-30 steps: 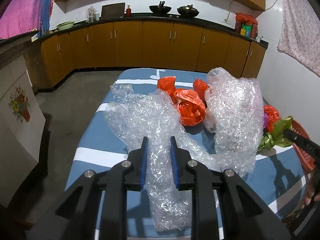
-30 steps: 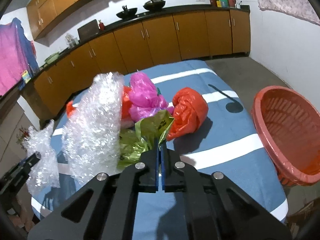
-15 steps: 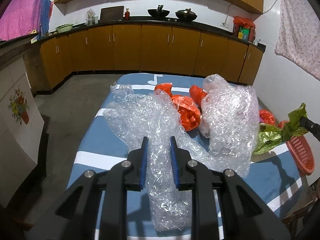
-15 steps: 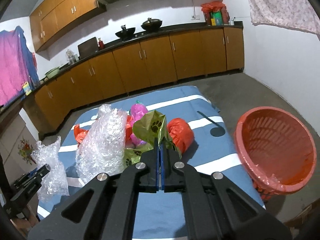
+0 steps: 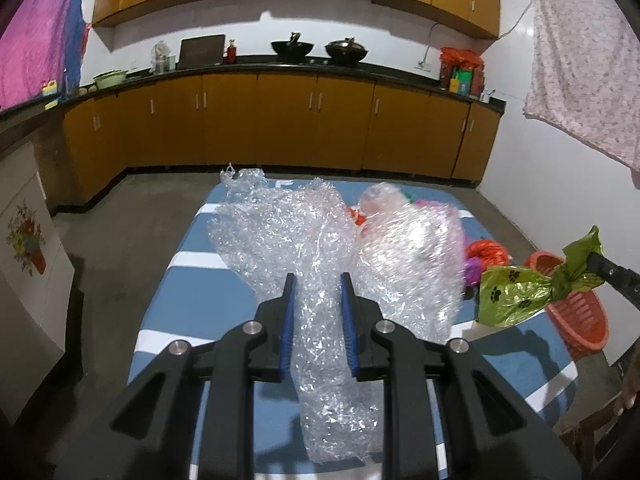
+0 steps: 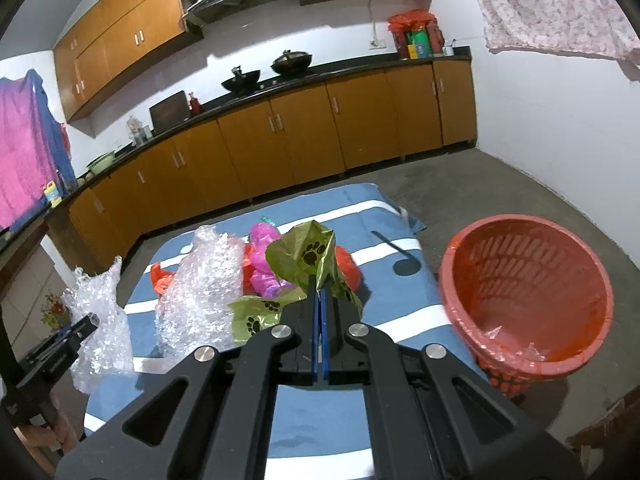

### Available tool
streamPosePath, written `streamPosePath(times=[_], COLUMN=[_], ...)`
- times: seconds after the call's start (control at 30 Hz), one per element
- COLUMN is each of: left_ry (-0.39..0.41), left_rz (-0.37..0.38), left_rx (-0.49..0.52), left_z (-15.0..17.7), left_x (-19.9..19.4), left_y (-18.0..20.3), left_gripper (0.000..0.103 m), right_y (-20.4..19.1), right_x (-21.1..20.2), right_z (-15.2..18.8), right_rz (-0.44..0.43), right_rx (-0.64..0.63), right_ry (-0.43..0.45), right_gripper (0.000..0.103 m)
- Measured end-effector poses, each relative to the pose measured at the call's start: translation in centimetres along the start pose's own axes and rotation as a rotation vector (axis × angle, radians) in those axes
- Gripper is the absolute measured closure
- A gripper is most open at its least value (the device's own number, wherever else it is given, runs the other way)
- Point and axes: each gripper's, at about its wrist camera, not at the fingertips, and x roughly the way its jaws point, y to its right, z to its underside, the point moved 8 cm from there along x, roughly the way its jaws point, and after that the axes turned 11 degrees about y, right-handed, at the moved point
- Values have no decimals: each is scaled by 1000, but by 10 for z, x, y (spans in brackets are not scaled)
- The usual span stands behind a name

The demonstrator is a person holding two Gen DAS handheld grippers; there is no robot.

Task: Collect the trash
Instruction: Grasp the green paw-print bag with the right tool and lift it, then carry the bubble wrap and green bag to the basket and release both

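Observation:
My left gripper [image 5: 318, 282] is shut on a long sheet of clear bubble wrap [image 5: 320, 344], lifted off the blue striped table [image 5: 188, 264]. The same sheet [image 6: 102, 312] hangs at the left of the right wrist view. My right gripper [image 6: 320, 284] is shut on a green paw-print bag [image 6: 302, 256], held above the table; this bag [image 5: 516, 292] shows at the right of the left wrist view. A second bubble wrap bundle [image 6: 204, 288], a pink bag [image 6: 262, 256] and red bags [image 6: 348, 268] lie on the table. A red basket [image 6: 528, 292] stands to the right.
Brown kitchen cabinets [image 5: 280, 120] run along the back wall, with woks on the counter. Grey floor [image 6: 480, 188] lies between table and cabinets. A pink cloth [image 5: 36, 32] hangs at the left and a pale cloth [image 5: 588, 64] at the right.
Both grippers have risen. The green bag has come up off the table in the right gripper, and the bubble wrap hangs higher in the left one. The basket now shows nearer the right gripper.

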Motion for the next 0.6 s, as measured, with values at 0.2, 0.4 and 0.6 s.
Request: streamPosePath(times=[0.2, 0.4, 0.6], left_ry=[24, 42, 49], left_rz=[64, 160, 275], left_rx=[24, 65, 123], left_z=[-13, -21, -20], left_x=[-1, 3, 12], left_y=[34, 83, 146], left_gripper=[82, 82, 82], right_y=[30, 70, 111], right_x=[-12, -24, -36], right_z=[-14, -25, -32], right_rz=[84, 192, 294], right_rx=[8, 17, 45], right_ry=[50, 96, 129], right_gripper=[102, 102, 102])
